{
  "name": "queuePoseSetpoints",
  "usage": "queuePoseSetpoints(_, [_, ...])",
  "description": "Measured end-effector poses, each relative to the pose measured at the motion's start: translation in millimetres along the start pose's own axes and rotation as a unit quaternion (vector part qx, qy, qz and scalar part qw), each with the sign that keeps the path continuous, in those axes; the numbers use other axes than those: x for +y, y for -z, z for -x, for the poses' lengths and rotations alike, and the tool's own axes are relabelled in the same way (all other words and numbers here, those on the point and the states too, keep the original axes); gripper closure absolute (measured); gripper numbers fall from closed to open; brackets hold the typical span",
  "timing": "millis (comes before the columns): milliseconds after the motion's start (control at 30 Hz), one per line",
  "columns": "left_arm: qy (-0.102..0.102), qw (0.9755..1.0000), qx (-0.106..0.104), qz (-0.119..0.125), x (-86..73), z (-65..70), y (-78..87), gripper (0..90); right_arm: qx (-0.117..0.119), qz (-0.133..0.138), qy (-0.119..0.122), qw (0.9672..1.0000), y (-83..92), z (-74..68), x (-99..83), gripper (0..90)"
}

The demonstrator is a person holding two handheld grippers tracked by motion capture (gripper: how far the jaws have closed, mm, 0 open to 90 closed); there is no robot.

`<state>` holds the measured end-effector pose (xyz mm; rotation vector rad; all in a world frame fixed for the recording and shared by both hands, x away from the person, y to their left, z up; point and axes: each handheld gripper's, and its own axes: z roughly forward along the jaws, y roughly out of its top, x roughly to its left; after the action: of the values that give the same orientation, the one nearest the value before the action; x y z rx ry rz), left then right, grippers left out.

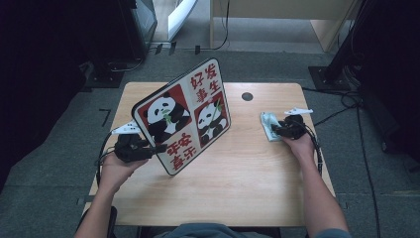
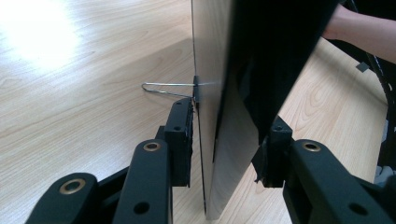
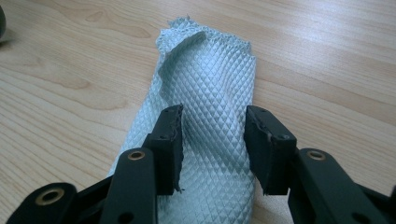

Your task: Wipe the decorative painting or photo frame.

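Now left tool (image 1: 148, 148) clamps panda board (image 1: 184, 115) at lower edge, propping it tilted on counter (image 1: 237, 188); right tool (image 3: 212, 140), jaws partway apart, straddles folded pale cloth (image 3: 210, 93) lying flat at counter's right, pads not yet pressing. Step: picking up cloth, likely for wiping board. Next: close on cloth, lift, carry to board face

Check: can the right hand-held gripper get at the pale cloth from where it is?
Probably yes. The right hand-held gripper is already down over the folded pale cloth, jaws straddling it, nothing between them and the fabric. The panda board, held by the left hand-held gripper, stands well clear.
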<state>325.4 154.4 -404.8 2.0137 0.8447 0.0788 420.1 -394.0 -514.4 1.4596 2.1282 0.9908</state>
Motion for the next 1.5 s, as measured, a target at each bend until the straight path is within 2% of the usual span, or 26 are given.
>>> queuePoseSetpoints(200, [0.002, 1.0, -0.001, 0.002, 0.2, 0.6, 0.3, 64.1, 0.004, 0.004, -0.004, 1.0, -0.1, -0.2, -1.4, 63.5])
queuePoseSetpoints(400, [0.002, 1.0, -0.002, 0.004, 0.2, 0.4, 0.4, 64.4, 0.013, 0.0, -0.017, 0.9998, 0.2, -0.5, 0.1, 78.7])
queuePoseSetpoints(500, [0.0, 1.0, -0.001, 0.004, 0.1, 0.4, 0.3, 65.2, 0.015, -0.004, -0.019, 0.9997, 0.7, -0.9, 1.5, 80.9])
queuePoseSetpoints(600, [-0.001, 1.0, -0.001, 0.005, 0.0, 1.0, 0.1, 65.4, 0.02, -0.012, -0.022, 0.9995, 2.2, -1.0, 4.4, 82.1])
queuePoseSetpoints(833, [-0.004, 1.0, -0.003, 0.008, 0.1, 0.9, 0.7, 67.3, 0.03, -0.007, -0.016, 0.9994, 7.4, -3.3, 10.1, 82.3])
queuePoseSetpoints(900, [-0.009, 0.9999, -0.002, 0.008, 0.0, 1.1, 1.3, 68.3, 0.039, -0.009, -0.017, 0.999, 9.5, -4.9, 13.0, 82.2])
queuePoseSetpoints(967, [-0.006, 0.9999, -0.003, 0.008, 0.1, 0.6, 1.5, 68.5, 0.062, -0.013, -0.031, 0.9975, 11.2, -6.1, 15.9, 82.2])
queuePoseSetpoints(1000, [-0.003, 1.0, -0.002, 0.009, 0.2, 0.0, 1.5, 68.7, 0.075, -0.015, -0.026, 0.9968, 12.4, -7.1, 17.5, 82.2])
queuePoseSetpoints(1067, [-0.001, 1.0, -0.004, 0.009, 0.3, -0.3, 1.6, 69.2, 0.082, -0.014, -0.026, 0.9962, 14.1, -9.0, 19.2, 82.2])
queuePoseSetpoints(1133, [0.002, 0.9999, -0.005, 0.011, 0.7, -0.8, 1.6, 70.3, 0.091, -0.002, -0.016, 0.9957, 19.1, -14.4, 24.6, 82.2])
queuePoseSetpoints(1300, [0.001, 0.9999, -0.007, 0.014, 1.0, -0.6, 1.2, 74.7, 0.092, -0.001, -0.007, 0.9957, 23.2, -21.5, 30.2, 82.3])
queuePoseSetpoints(1400, [0.005, 0.9999, -0.008, 0.01, 1.5, -1.0, 0.9, 76.1, 0.1, -0.008, -0.006, 0.9949, 26.5, -28.5, 34.8, 82.4])
queuePoseSetpoints(1500, [0.008, 0.9999, -0.007, 0.01, 1.8, -1.5, 0.8, 77.0, 0.108, -0.002, 0.003, 0.9941, 30.0, -34.3, 39.3, 82.4])
